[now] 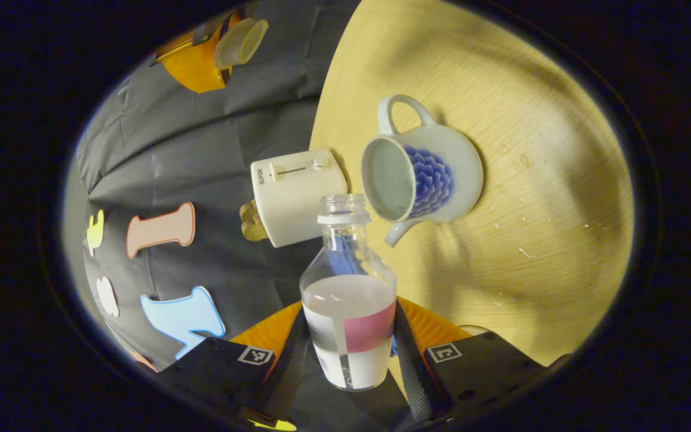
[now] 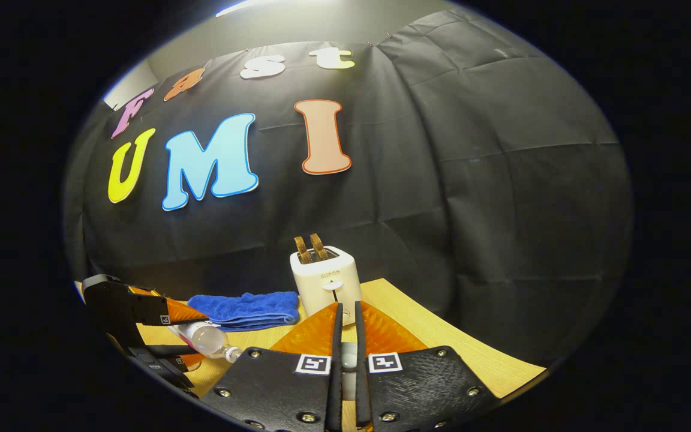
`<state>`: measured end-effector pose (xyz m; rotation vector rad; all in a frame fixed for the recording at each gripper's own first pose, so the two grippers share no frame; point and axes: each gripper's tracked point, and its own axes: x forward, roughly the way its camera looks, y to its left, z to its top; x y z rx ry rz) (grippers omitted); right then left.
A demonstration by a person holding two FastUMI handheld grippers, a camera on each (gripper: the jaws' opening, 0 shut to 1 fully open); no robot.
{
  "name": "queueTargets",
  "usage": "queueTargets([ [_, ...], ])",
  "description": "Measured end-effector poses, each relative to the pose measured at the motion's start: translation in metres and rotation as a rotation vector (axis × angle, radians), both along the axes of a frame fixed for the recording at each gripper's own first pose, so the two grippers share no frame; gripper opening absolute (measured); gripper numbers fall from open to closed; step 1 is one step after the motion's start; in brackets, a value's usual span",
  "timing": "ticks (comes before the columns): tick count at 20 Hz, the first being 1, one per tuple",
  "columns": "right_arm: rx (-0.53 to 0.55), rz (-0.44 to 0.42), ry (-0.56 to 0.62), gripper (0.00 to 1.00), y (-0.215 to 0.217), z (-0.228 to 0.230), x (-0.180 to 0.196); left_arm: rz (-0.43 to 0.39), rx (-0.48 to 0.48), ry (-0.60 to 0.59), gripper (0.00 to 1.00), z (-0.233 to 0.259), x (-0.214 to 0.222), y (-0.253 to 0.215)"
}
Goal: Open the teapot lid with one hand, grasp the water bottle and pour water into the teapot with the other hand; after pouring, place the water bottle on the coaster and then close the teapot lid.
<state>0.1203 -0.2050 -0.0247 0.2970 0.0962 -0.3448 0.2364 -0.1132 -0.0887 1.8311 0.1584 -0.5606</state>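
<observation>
My left gripper (image 1: 348, 307) is shut on a clear water bottle (image 1: 348, 282) with a pink and white label; it has no cap and is partly full. Its mouth lies close to the rim of the white teapot (image 1: 435, 174) with a blue flower pattern, which stands open on the wooden table (image 1: 531, 270). No stream of water shows. In the left gripper view my right gripper (image 1: 201, 60) holds the teapot lid (image 1: 240, 41) off to the side. My right gripper (image 2: 346, 324) is closed on a small pale part (image 2: 348, 358) of the lid. The left gripper (image 2: 141, 312) tilts the bottle (image 2: 204, 340).
A white toaster (image 1: 297, 195) (image 2: 326, 282) with toast in its slots stands at the table's back edge by the black cloth wall. A folded blue cloth (image 2: 249, 309) lies to its left. Water drops (image 1: 522, 159) dot the table beside the teapot.
</observation>
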Motion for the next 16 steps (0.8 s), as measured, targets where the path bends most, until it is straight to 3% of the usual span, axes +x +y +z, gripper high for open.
queueTargets([
  [16,0.014,0.031,-0.008,0.09,0.008,0.000,0.004,-0.061,0.291,-0.053,0.83,0.025,0.002,-0.008],
])
